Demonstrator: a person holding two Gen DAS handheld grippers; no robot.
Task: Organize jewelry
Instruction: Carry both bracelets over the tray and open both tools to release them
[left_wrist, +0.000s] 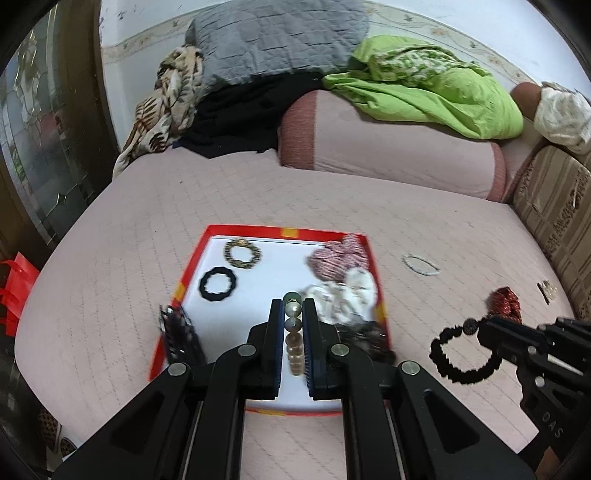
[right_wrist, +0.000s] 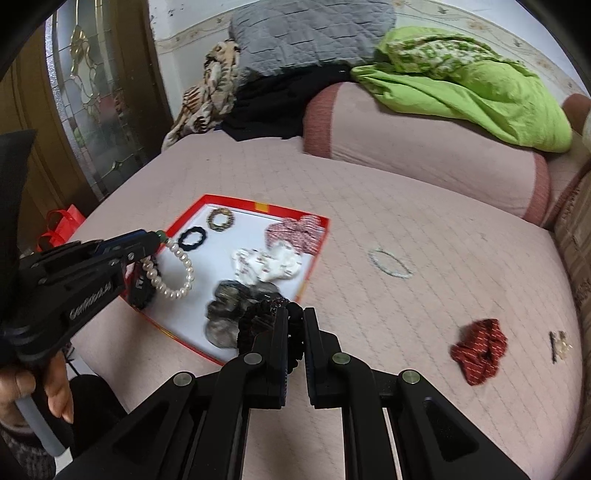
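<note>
In the left wrist view, the left gripper (left_wrist: 293, 308) is at the lower middle of the frame, and its two fingers are pinching a pearl bracelet (left_wrist: 293, 339) over the red-rimmed tray (left_wrist: 258, 233). In the right wrist view this bracelet (right_wrist: 173, 273) hangs as a loop from the same gripper (right_wrist: 157, 238) at the left of the frame, above the left part of the tray (right_wrist: 295, 214). The right gripper (right_wrist: 295, 314) at the lower middle is pressed on a black beaded bracelet (right_wrist: 266, 314), near the tray's lower right edge. Inside the tray lie a black ring-shaped hair tie (right_wrist: 192, 238), a gold-black bracelet (right_wrist: 220, 218), a red-white scrunchie (right_wrist: 291, 232), a white scrunchie (right_wrist: 266, 266) and a grey scrunchie (right_wrist: 225, 310). On the pink bed cover (right_wrist: 406, 229), right of the tray, lie a thin silver bracelet (right_wrist: 390, 263), a dark red scrunchie (right_wrist: 480, 345) and a small hair clip (right_wrist: 559, 345).
</note>
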